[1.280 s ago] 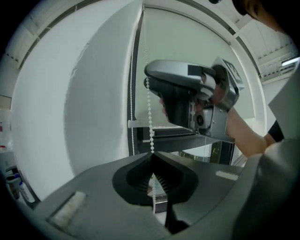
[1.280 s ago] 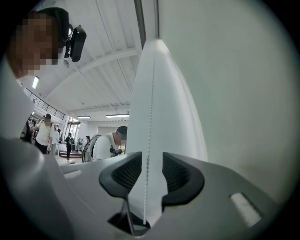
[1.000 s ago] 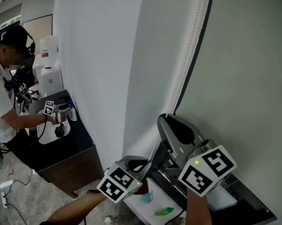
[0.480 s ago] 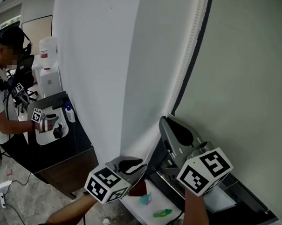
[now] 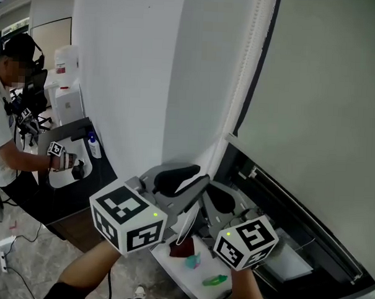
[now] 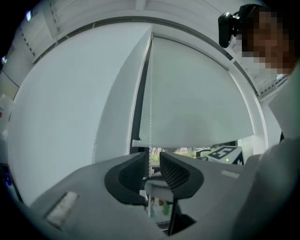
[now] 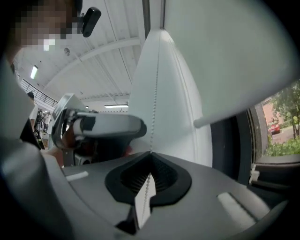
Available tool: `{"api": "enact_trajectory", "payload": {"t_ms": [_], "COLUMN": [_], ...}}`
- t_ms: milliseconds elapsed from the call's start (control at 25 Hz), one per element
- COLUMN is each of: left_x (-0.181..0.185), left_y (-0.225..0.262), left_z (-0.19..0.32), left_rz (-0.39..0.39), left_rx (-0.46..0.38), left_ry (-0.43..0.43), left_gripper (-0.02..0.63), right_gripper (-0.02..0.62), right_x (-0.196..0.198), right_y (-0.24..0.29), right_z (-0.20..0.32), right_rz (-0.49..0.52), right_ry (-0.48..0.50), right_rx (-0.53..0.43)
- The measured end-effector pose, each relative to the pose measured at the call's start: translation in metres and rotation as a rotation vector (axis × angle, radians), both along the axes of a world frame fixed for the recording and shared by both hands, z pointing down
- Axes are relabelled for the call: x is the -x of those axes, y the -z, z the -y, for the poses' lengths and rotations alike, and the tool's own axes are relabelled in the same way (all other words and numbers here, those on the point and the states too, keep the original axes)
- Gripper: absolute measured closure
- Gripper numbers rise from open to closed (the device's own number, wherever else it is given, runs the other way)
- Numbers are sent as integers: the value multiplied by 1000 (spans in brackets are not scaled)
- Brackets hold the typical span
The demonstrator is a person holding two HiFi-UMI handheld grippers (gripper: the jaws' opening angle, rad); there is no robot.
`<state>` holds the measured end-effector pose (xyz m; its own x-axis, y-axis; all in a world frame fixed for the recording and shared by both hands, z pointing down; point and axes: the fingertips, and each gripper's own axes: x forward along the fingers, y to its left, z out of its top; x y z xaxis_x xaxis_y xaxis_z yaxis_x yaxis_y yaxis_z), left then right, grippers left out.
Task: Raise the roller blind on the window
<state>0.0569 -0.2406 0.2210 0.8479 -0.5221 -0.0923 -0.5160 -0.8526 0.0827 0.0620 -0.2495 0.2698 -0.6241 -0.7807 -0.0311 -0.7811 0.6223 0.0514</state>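
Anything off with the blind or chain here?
Nothing stands out. The roller blind hangs flat, its bottom bar unbent. The bead chain runs straight into the right gripper, shut on it; the left gripper is opening its jaws around it.

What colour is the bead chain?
The bead chain is white; right gripper view shows it best.

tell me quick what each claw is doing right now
left claw: opening, chain runs between its jaws, not gripped
right claw: closed on the chain

left hand-held gripper [image 6: 151,162]: risen, jaws opening round bead chain [image 6: 150,117]; right hand-held gripper [image 7: 150,155]: lower, clamped on bead chain
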Motion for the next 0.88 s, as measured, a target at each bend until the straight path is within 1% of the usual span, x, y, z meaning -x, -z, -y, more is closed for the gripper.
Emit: {"api": "enact_trajectory", "payload": {"t_ms": [120,280,440,480,520,600,720,880], "left_x": [-10,-19,-26,-26,-26,-28,-30,-30], "left_y": [0,2,6,8,8,9,8,2], "left_z": [4,10,11,11,10,9,10,7], "left_rz": [22,28,29,31,37,56,74,77], "left_rx": [-8,-10,-36,-45,-52,-54,-49,-28], "left_ry": [-5,-3,-2,2,5,3,7,-2], "left_gripper": [503,504,517,524,560,590,595,595], "right_gripper": [589,589,589,589,589,589,589,584], "right_x": [0,-3,-9,-10,-11,-12,-12,-17], "right_y": [-28,-67,-95,-97,-97,-96,-95,-92], "right_z": [-4,-8,-13,-14,-15,-14,-14,-19], "right_rz": [-12,-42,-32,-29,-29,-35,-49,-59], "right_ry": [-10,-25,-38,-41,-44,-48,-49,-1], "right_rx": [41,109,156,158,159,162,182,233]}}
